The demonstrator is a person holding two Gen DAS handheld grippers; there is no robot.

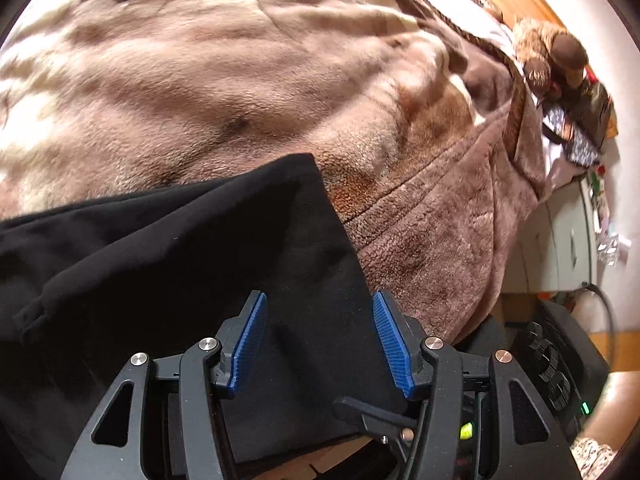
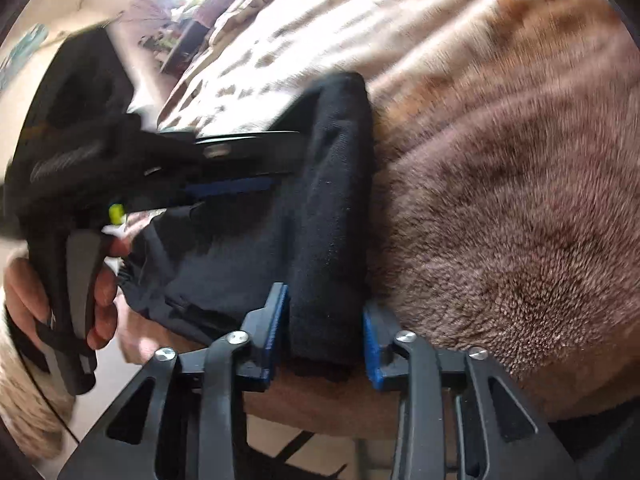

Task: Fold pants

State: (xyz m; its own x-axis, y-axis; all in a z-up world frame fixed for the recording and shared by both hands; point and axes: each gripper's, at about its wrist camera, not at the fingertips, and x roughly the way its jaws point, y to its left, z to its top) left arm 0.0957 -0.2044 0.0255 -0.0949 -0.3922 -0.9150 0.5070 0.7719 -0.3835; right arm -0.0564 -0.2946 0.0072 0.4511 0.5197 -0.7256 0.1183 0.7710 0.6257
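Note:
Black pants (image 1: 168,264) lie folded on a fluffy brown blanket (image 1: 248,92) at the bed's near edge. My left gripper (image 1: 320,340) hovers over their right end, its blue pads (image 1: 248,344) spread wide and not pressing the cloth. In the right wrist view the same pants (image 2: 320,208) form a thick folded band, and my right gripper (image 2: 324,336) has both blue pads against the near end of that fold. The left gripper (image 2: 280,160) reaches in from the left over the far part of the pants, with a hand (image 2: 100,280) around its handle.
A brown plush toy (image 1: 552,52) and patterned items lie at the bed's far right corner. Beyond the blanket's edge stand a white cabinet (image 1: 568,240) and a black object with lettering (image 1: 556,368) on the floor. The blanket (image 2: 500,160) stretches away to the right.

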